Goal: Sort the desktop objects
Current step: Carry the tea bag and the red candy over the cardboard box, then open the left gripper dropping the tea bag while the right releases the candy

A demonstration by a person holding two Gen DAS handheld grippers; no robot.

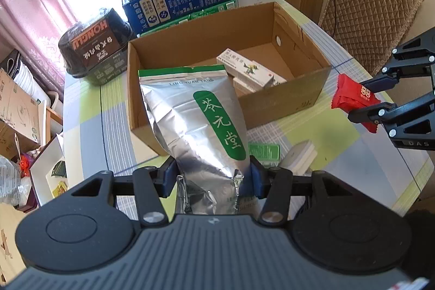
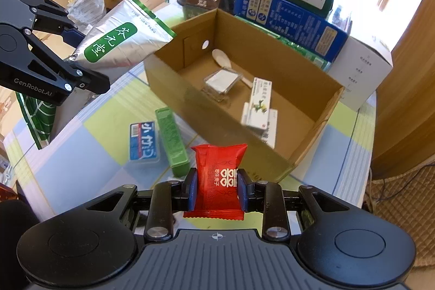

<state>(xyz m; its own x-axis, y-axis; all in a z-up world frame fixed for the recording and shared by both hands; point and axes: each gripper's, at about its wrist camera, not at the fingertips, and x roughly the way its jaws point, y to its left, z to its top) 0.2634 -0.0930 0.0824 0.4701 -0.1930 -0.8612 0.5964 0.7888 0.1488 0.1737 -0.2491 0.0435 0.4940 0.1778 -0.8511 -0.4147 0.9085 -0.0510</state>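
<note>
Carrying: two things at once, one in each gripper, toward the cardboard box (image 2: 307,105) on the table (image 2: 103,132).
Left gripper (image 1: 212,175): its jaws squeeze the bottom of a big silver bag (image 1: 195,121) with a green label. The bag sticks up and leans over the near wall of the box.
Right gripper (image 2: 217,189): its jaws are clenched tight on a small red packet (image 2: 217,175). The packet is up in the air, just before the near corner of the box.
Inside the box: small white medicine boxes (image 2: 258,102), a clear plastic case (image 2: 223,82) and a white spoon (image 2: 223,59).
Left on the table: a green box (image 2: 172,140) and a blue pack (image 2: 144,142), near the box.
What could go wrong: the silver bag is tall and floppy and held only at its bottom, so I think it could tip, slip out, or catch on the box wall.
Another worry: the two grippers are near each other and could bump.
Small worry: the red packet could fall short onto the table if let go too soon.
</note>
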